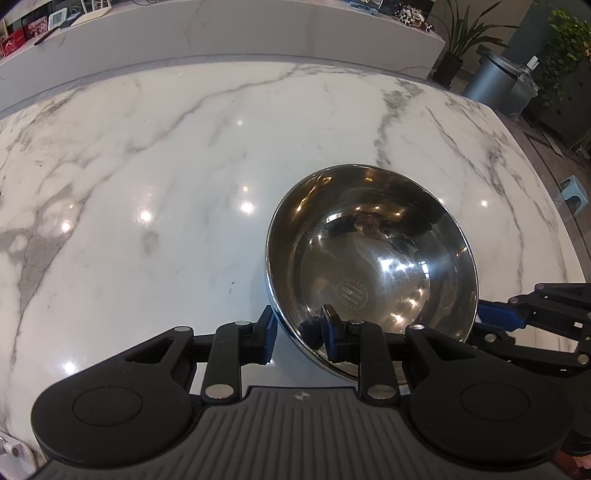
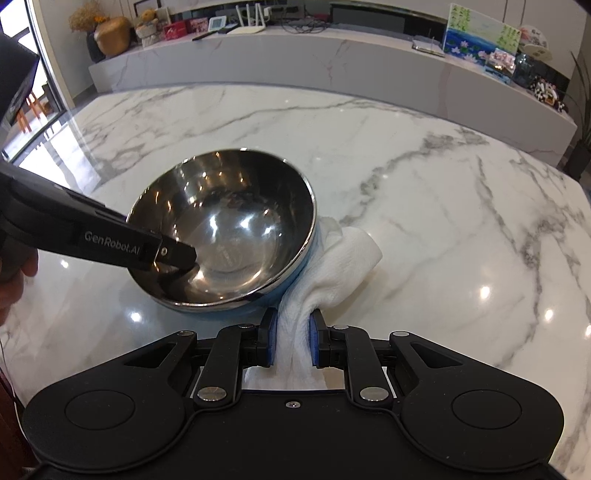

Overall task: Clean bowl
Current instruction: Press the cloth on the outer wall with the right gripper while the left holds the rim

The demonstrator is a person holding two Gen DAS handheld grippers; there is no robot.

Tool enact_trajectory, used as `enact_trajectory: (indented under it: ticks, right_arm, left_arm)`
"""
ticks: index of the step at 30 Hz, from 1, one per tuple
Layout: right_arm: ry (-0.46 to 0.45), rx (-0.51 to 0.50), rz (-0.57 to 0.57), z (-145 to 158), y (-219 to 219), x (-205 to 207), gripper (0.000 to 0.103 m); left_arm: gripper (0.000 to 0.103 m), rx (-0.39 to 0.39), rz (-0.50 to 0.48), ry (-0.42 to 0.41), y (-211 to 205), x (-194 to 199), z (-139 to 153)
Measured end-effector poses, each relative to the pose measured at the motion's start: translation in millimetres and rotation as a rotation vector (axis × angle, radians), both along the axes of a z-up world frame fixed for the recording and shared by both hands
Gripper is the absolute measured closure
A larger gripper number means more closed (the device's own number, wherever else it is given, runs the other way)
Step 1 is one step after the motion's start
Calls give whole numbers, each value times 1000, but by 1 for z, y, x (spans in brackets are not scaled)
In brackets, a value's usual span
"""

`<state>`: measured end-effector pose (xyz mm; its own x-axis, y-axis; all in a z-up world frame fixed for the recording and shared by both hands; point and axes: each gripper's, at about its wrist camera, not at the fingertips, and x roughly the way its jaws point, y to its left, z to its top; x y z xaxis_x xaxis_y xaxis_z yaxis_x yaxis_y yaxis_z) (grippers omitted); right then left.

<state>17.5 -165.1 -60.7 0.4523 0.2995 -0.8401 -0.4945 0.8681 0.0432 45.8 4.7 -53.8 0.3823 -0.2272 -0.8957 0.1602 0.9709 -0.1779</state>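
Note:
A stainless steel bowl (image 1: 373, 254) with a blue outer wall (image 2: 295, 273) sits tilted on the marble table (image 1: 147, 184). My left gripper (image 1: 300, 332) is shut on the bowl's near rim, with one pad outside and one inside. In the right wrist view it reaches in from the left (image 2: 177, 258). My right gripper (image 2: 293, 339) is shut on a white cloth (image 2: 343, 254), which bunches against the outside of the bowl's right side. The right gripper (image 1: 487, 321) also shows at the bowl's right edge in the left wrist view.
A long marble counter (image 2: 332, 70) runs behind the table, with a picture (image 2: 476, 40), ornaments and small items on it. Potted plants (image 1: 461, 33), a grey bin (image 1: 487, 79) and a small stool (image 1: 574, 190) stand beyond the table's right edge (image 1: 546, 173).

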Motion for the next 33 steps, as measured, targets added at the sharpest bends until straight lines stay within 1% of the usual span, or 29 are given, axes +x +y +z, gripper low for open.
enact_trajectory:
  ticks: [3,5,8,11,15,18,23,29,33]
  right_arm:
    - [10,-7,7,-3,1,-1,88]
    - [14,-11,12,-5,2,-1,88]
    - [19,-17,16,-6,4,-2,88]
    - [22,-20,18,-7,4,-2,88]
    - [24,-25,26,-8,5,-3,88]
    - [24,-26,26,-7,5,-3,88]
    - [9,-8,-1,0,-3,-1,88]
    - [-30,51,-31,17,-14,-3,88]
    - [-32,44,-18,18,-12,-6,88]
  left_arm:
    - [77,-30,21,10,5,-1,2]
    - [71,-57,41,29,9,-1,2]
    - [67,-105,58,58,12,-3,1]
    - [66,-128,59,80,11,-5,-1]
    - [68,-104,43,90,7,-5,-3]
    - [73,-74,32,84,4,-6,-4]
    - [77,-70,42,80,7,-5,-4]
    - [78,-54,50,72,5,-5,-3]
    - [78,-45,46,66,3,-5,-3]
